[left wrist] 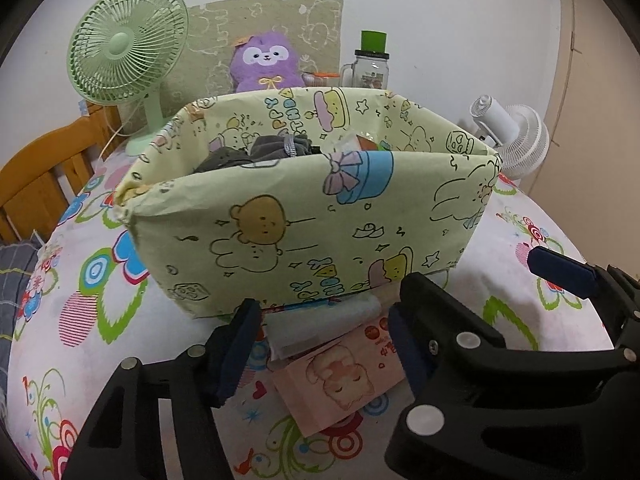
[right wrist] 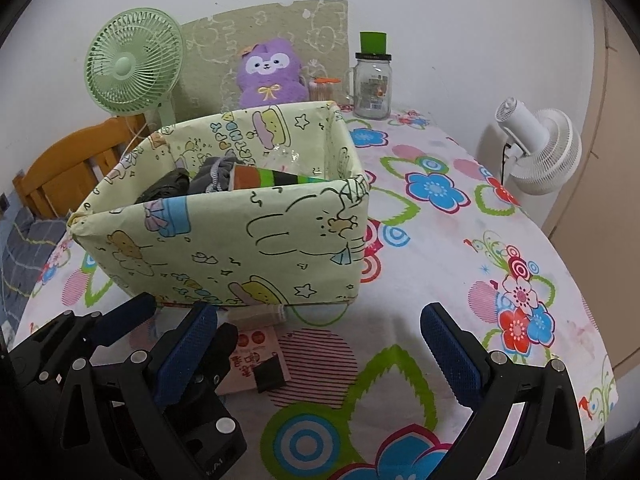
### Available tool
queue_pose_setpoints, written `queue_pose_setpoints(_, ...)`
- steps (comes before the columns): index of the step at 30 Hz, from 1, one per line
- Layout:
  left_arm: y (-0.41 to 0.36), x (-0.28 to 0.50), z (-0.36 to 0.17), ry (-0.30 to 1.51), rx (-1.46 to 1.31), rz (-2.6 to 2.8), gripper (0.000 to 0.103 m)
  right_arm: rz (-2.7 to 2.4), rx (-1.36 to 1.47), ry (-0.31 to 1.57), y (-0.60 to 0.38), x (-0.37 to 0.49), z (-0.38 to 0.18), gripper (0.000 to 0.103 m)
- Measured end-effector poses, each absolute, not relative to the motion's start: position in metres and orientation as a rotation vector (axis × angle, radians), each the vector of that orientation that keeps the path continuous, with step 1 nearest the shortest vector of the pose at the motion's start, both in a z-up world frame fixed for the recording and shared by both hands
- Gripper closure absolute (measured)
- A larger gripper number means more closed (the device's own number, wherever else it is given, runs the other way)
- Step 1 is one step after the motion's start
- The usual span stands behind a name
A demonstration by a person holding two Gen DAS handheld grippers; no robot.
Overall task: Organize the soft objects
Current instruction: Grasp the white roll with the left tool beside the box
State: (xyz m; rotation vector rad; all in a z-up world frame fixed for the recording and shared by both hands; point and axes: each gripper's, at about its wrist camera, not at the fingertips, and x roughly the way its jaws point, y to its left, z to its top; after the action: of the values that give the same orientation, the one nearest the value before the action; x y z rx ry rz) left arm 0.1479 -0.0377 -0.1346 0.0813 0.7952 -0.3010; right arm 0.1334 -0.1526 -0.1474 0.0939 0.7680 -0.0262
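A pale green cartoon-print fabric basket [left wrist: 300,220] [right wrist: 240,240] stands on the flowered tablecloth. Inside it lie grey cloth [left wrist: 272,150] and a striped item [right wrist: 272,178]. In front of the basket a pink tissue pack [left wrist: 344,380] [right wrist: 250,356] lies flat, with a clear packet [left wrist: 320,320] on its far end. My left gripper [left wrist: 320,344] straddles the pack with its jaws open. The right pad is at the pack's edge and a small gap shows at the left pad. My right gripper [right wrist: 318,354] is open over bare cloth, to the right of the pack.
A purple plush [left wrist: 266,64] [right wrist: 270,76] leans against a board behind the basket. A green fan [left wrist: 128,48] stands at the back left, a glass jar [right wrist: 372,84] at the back, and a white fan [right wrist: 540,148] beyond the right edge. A wooden chair [right wrist: 72,164] is at left.
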Motion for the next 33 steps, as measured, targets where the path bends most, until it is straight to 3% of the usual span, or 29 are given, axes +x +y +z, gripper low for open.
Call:
queue_pose_setpoints(11,-0.045,0.155,-0.144,0.807,0.108,-0.298,0.043,-0.032,0.100,0.781,-0.157,0.135,-0.154,0.000)
queue_pose_setpoints(13,-0.045,0.155,-0.144,0.805,0.117,-0.304,0.053,-0.033,0.096,0.782,-0.156,0.135,-0.155,0.000)
queue_pose_setpoints(16,-0.046,0.155,-0.146,0.812,0.117,-0.321,0.059,-0.031,0.101,0.784,-0.156,0.134,-0.156,0.000)
queue_pose_setpoints(28,-0.050,0.146,-0.146,0.830,0.132,-0.336,0.077,-0.008,0.091,0.786,-0.155,0.131,-0.158,0.000)
queue_pose_setpoints(33,-0.052,0.137,-0.145,0.843,0.122,-0.329,0.079,0.012,0.084,0.782,-0.158,0.124,-0.159,0.000)
